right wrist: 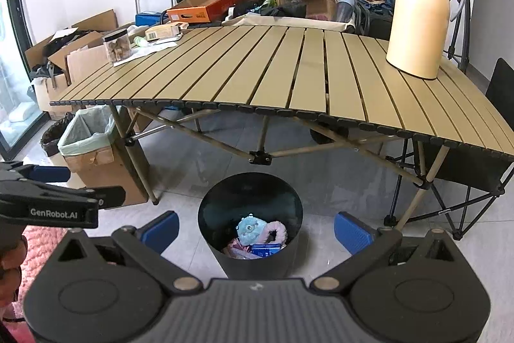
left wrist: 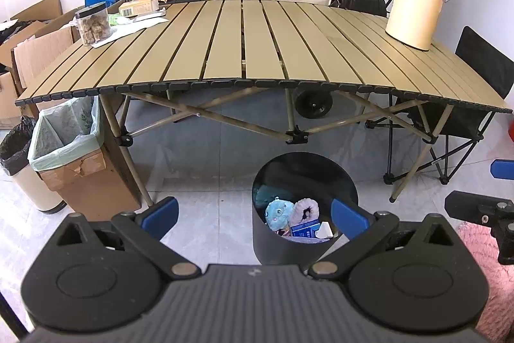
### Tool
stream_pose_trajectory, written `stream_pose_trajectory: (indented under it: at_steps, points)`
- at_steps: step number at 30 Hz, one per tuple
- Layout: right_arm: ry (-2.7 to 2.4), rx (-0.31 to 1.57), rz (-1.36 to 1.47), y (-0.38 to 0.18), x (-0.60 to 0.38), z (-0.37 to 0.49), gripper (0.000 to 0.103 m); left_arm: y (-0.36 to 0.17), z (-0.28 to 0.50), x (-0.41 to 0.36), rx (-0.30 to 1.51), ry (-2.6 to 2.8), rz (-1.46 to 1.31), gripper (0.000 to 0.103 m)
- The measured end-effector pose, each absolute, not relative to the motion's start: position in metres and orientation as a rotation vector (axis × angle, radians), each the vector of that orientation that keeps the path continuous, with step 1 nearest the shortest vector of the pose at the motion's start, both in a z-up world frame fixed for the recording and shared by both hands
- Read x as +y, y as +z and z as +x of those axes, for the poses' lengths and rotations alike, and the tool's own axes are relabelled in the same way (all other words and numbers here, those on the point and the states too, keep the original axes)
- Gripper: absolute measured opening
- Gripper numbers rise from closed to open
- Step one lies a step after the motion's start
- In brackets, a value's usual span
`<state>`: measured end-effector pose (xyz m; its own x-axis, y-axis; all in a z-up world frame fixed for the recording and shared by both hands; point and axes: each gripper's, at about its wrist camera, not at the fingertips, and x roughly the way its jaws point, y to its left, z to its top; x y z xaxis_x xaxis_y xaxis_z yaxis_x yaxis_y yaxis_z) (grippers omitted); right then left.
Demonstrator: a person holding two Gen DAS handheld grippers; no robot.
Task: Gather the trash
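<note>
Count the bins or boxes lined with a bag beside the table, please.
2: a black-bagged round bin at far left, and a green-bagged cardboard box next to it by the table leg. Others may be hidden.

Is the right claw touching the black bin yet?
Apart. The right wrist view shows the right claw open, bare floor visible between each blue finger and the black bin.

Both pictures are bright and evenly lit, with soft shadows only under the desk (left wrist: 257,40). In the right wrist view daylight enters from a window (right wrist: 13,105) far left of the fingers (right wrist: 162,230). The lens bends the desk edge into a curve, and the corners are black. The floor (left wrist: 205,156) shows faint reflections. Everything looks sharp.
</note>
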<state>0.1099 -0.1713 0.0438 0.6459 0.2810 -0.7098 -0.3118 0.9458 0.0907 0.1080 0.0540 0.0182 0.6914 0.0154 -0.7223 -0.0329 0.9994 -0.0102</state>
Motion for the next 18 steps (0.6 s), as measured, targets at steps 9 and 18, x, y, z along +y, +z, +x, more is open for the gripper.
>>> stream_pose_trajectory:
  at_steps: [9, 18]
  points:
    - [0.331, 0.789, -0.037, 0.0465, -0.1727, 0.1076, 0.103, 0.0209, 0.1051, 0.0532, 0.797, 0.028, -0.019, 0.103]
    - [0.333, 0.781, -0.035, 0.0477, -0.1740, 0.1045, 0.103, 0.0229, 0.1022, 0.0522, 0.788, 0.027, -0.018, 0.103]
